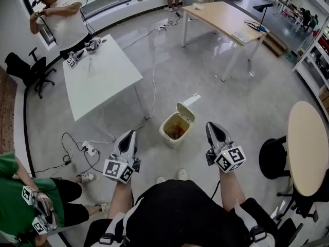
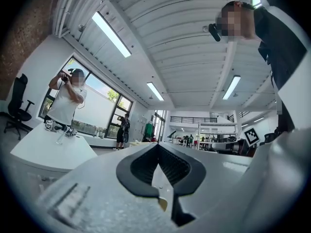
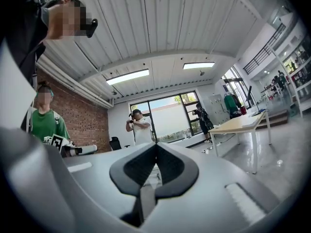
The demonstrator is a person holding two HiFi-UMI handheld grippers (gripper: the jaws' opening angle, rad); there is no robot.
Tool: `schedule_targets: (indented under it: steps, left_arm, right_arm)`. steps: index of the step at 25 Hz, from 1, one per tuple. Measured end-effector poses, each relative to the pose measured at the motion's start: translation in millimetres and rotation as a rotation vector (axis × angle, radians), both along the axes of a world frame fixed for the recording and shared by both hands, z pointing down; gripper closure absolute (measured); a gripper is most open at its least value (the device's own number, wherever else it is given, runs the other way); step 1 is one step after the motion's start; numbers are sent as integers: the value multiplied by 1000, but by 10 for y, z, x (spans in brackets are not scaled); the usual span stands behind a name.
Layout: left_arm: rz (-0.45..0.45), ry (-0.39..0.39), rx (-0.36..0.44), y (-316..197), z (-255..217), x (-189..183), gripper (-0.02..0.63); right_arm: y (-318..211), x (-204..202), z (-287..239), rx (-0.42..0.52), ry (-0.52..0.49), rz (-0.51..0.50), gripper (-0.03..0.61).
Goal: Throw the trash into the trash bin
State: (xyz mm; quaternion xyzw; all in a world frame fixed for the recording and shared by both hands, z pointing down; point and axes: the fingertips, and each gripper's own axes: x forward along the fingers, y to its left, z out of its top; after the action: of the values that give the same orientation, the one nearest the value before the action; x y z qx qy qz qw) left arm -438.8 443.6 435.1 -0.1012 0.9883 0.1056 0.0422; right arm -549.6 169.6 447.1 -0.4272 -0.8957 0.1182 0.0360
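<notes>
On my head view both grippers are raised in front of me, pointing out over the grey floor (image 1: 216,71), with the trash bin (image 1: 168,136) standing on that floor just ahead and between them. The bin's lid (image 1: 186,112) is tipped up and open, and I see something yellowish-orange inside, too small for me to say what it is. The left gripper (image 1: 129,134) has its jaws pressed together, and in the left gripper view (image 2: 158,144) the dark pads meet at the tip with nothing pinched. The right gripper (image 1: 212,125) is the same: in the right gripper view (image 3: 156,144) its jaws are closed on nothing. Neither gripper touches the bin. To my left stands a white desk (image 1: 103,81) with some gear at its far corner, and a person in a white shirt (image 1: 61,14) stands behind it with hands raised. A person in green (image 1: 13,199) is at the lower left, holding another marker-cube gripper. A wooden desk (image 1: 218,14) is farther off across the room, and a round table (image 1: 308,138) with a black stool (image 1: 272,158) beside it is on my right.
</notes>
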Motion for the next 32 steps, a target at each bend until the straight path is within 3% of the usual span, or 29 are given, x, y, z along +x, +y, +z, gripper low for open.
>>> schedule_targets:
  steps: [9, 18, 25, 32]
  left_arm:
    - [37, 13, 20, 9, 147, 58, 614]
    - [-4, -11, 10, -289, 85, -104, 614]
    - [21, -52, 5, -776, -51, -329, 614]
    - [39, -14, -3, -854, 33, -314, 614]
  right_arm:
    - [-145, 316, 114, 46, 21, 65, 574]
    - [-458, 180, 100, 66, -19, 24, 574]
    - [-673, 9, 59, 76, -44, -19, 574]
    - [-682, -43, 115, 51, -34, -11, 574]
